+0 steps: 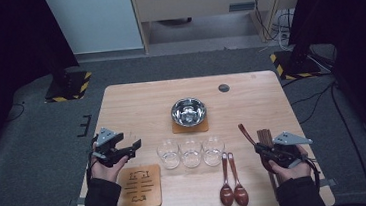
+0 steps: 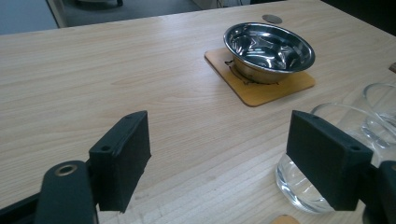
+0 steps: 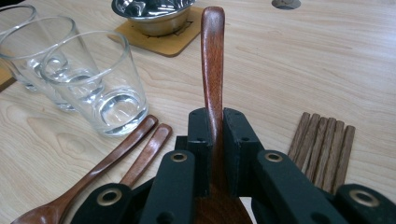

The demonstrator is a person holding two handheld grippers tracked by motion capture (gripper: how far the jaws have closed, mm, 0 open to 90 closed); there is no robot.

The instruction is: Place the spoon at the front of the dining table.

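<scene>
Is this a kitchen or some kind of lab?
Probably a lab or test room, not a kitchen: the wooden table stands on grey carpet, stands with hazard-striped feet flank it, and cables trail by the wall.

There were three glasses [image 1: 191,152], three wooden spoons [image 1: 232,181], one steel bowl [image 1: 188,111], two coasters [image 1: 139,187], and a bundle of chopsticks [image 1: 265,136].

High view above near bench [image 1: 135,94] edge, facing forward and down, both gripper views low, close to the benchtop, all three sharing steel bowl [image 1: 188,111] and glasses [image 1: 191,151]
</scene>
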